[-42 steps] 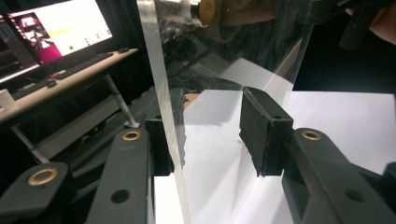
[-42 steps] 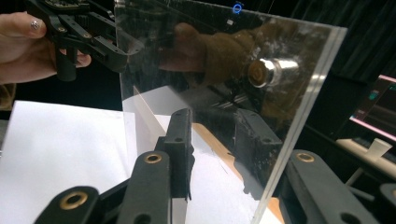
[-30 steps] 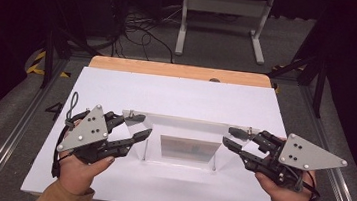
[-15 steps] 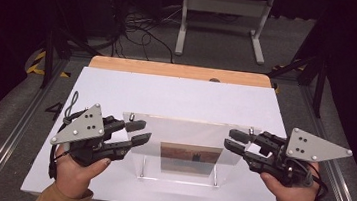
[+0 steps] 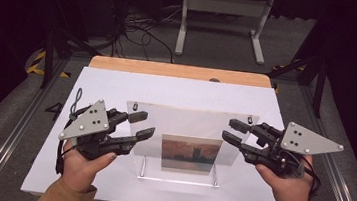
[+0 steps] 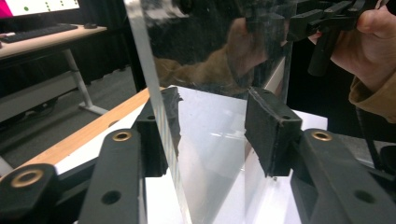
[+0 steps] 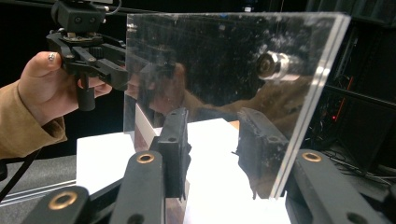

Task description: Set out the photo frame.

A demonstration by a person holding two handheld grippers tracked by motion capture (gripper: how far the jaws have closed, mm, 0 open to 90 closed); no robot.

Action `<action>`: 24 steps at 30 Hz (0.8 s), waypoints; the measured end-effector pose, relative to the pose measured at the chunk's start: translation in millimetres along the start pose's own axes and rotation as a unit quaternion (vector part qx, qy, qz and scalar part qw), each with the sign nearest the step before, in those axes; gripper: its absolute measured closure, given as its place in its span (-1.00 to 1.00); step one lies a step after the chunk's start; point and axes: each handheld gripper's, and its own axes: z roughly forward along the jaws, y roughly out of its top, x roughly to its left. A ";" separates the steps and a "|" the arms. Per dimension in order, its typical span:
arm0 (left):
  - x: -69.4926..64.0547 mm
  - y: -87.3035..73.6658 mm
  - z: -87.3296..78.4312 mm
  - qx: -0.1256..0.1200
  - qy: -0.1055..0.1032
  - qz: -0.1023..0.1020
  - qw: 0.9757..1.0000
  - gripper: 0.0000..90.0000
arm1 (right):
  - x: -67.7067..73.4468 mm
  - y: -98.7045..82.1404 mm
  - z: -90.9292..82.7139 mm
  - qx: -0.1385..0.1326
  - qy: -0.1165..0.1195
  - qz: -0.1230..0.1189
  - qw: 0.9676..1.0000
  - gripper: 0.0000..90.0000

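Observation:
A clear acrylic picture frame (image 5: pixel 189 124) stands upright on its base (image 5: pixel 178 180) in the middle of the white table (image 5: pixel 117 86), with a small reddish picture (image 5: pixel 190 154) low in the panel. My left gripper (image 5: pixel 142 125) straddles the frame's left edge. My right gripper (image 5: pixel 228 130) straddles its right edge. Both pairs of jaws have just been opening. In the left gripper view the panel edge (image 6: pixel 156 116) lies between the left gripper's (image 6: pixel 210 135) pads with a wide gap on one side. In the right gripper view the panel (image 7: pixel 224 70) stands between the right gripper's (image 7: pixel 215 149) parted pads.
The white sheet ends in a wooden strip (image 5: pixel 179 71) at the far edge. Behind it are a white desk frame (image 5: pixel 220 14) and floor cables (image 5: pixel 139 28). Metal rails (image 5: pixel 12 133) run along both sides of the table. A desk with a keyboard (image 6: pixel 37 32) stands farther off.
The frame has gone from leaning low to standing upright on its base. Both grippers' jaws now stand wider around its side edges, and the hands have barely shifted.

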 end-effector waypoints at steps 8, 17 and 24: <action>7.7 -4.9 8.6 -0.001 0.009 -0.013 1.000 0.03 | -8.9 -4.9 7.5 0.005 -0.013 0.002 1.000 0.21; 16.5 -12.8 17.9 0.016 0.026 -0.024 0.999 -0.15 | -17.7 -12.1 13.9 0.021 -0.042 0.007 0.999 -0.01; 20.9 -19.9 21.3 0.025 0.034 -0.032 0.999 -0.30 | -18.1 -14.1 15.4 0.027 -0.063 0.013 0.998 -0.26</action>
